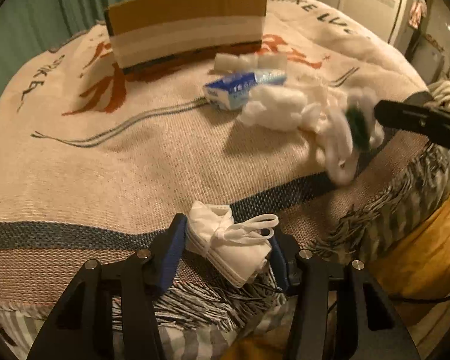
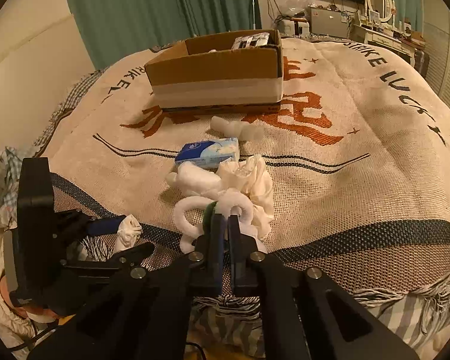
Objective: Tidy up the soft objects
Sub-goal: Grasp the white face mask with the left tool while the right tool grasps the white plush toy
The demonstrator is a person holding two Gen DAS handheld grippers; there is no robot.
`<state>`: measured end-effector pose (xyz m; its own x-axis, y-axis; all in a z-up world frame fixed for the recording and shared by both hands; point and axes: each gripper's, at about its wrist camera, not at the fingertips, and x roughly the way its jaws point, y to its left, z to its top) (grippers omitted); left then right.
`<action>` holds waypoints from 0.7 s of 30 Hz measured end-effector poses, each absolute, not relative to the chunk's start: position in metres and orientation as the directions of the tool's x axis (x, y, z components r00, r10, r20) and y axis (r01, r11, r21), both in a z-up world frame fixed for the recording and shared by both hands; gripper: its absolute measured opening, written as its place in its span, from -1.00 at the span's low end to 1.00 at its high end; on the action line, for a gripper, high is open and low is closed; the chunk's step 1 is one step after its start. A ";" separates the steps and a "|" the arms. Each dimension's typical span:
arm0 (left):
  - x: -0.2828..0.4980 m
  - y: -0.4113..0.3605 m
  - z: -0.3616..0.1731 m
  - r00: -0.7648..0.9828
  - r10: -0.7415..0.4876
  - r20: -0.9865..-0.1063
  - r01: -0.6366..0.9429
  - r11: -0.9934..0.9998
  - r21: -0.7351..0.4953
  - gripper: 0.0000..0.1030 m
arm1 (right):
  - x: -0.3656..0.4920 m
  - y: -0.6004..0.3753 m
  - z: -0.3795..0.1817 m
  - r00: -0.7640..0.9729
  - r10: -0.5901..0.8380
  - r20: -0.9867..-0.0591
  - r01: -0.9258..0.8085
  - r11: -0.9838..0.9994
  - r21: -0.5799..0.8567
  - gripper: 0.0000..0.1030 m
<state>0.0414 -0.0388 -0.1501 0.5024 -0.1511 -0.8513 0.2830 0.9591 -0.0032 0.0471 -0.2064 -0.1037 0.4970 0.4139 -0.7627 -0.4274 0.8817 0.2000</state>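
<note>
My left gripper (image 1: 225,249) is shut on a bundle of white face masks (image 1: 225,240) tied with its ear loops, at the blanket's near fringe. In the right wrist view the left gripper (image 2: 126,237) and the mask bundle (image 2: 130,231) show at the lower left. My right gripper (image 2: 226,219) is shut on a white fuzzy looped piece with a green part (image 2: 195,207), lifted slightly off the blanket. The left wrist view shows the right gripper (image 1: 369,126) and the fuzzy piece (image 1: 339,138) blurred at the right. A cardboard box (image 2: 216,72) stands open at the back.
On the woven blanket (image 2: 345,195) lie a blue tissue pack (image 2: 208,151), a row of white cotton pads (image 2: 237,129), a white cotton wad (image 2: 195,177) and a crumpled white cloth (image 2: 255,177). The blanket's fringe (image 1: 195,300) hangs over the near edge. A yellow object (image 1: 420,255) sits below right.
</note>
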 end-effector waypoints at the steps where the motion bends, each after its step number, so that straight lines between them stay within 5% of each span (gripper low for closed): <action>1: 0.040 -0.038 -0.145 0.514 -0.157 -0.843 0.281 0.960 -0.008 -0.02 | 0.046 -0.208 -0.101 0.502 0.415 -0.759 -0.427 0.882 0.200 -0.97; 8: 0.035 -0.042 -0.129 0.554 -0.166 -0.816 0.288 0.958 0.001 -0.02 | 0.038 -0.208 -0.096 0.490 0.410 -0.769 -0.441 0.878 0.187 -0.94; 9: 0.035 -0.043 -0.129 0.556 -0.163 -0.815 0.289 0.957 0.005 -0.02 | 0.036 -0.207 -0.098 0.486 0.399 -0.778 -0.441 0.880 0.176 -0.65; 10: 0.034 -0.043 -0.128 0.559 -0.160 -0.813 0.289 0.957 0.010 -0.02 | 0.033 -0.206 -0.102 0.483 0.394 -0.782 -0.444 0.880 0.169 -0.03; 11: 0.034 -0.044 -0.128 0.562 -0.158 -0.812 0.288 0.958 0.013 -0.02 | 0.030 -0.206 -0.103 0.486 0.399 -0.778 -0.446 0.878 0.172 0.33; 21: 0.039 -0.033 -0.128 0.579 -0.118 -0.806 0.246 0.969 0.035 -0.02 | 0.045 -0.181 -0.141 0.402 0.380 -0.833 -0.480 0.862 0.162 0.34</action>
